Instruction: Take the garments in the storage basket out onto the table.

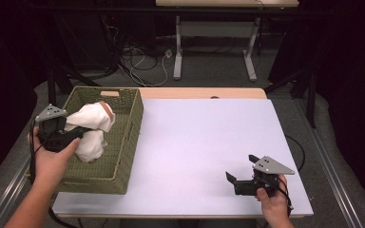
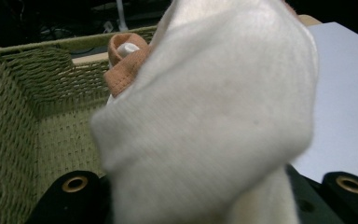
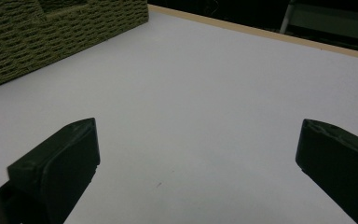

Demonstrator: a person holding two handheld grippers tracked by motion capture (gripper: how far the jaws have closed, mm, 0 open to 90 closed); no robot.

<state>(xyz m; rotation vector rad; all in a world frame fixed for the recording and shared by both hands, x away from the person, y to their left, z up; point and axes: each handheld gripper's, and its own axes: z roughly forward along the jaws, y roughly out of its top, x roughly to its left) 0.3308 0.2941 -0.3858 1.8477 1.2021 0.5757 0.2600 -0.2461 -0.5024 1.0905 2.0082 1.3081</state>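
Note:
My left gripper (image 1: 76,132) is shut on a bunched white cloth (image 1: 92,126) with an orange-trimmed edge (image 2: 126,70) and holds it just above the inside of a green wicker basket (image 1: 128,137) at the table's left. In the left gripper view the cloth (image 2: 214,116) hangs right in front of the lens and covers most of both black fingers (image 2: 74,196); the basket's woven wall (image 2: 28,93) lies behind it. My right gripper (image 1: 240,167) rests open near the front right of the white table (image 1: 204,142), its jaws far apart over bare tabletop (image 3: 200,135).
The basket's side wall (image 3: 51,37) stands well away from the right gripper. The white tabletop stretches between basket and right hand, with a wooden strip (image 1: 199,92) along its far edge. Beyond it are a second table's legs (image 1: 177,57) and floor cables (image 1: 142,61).

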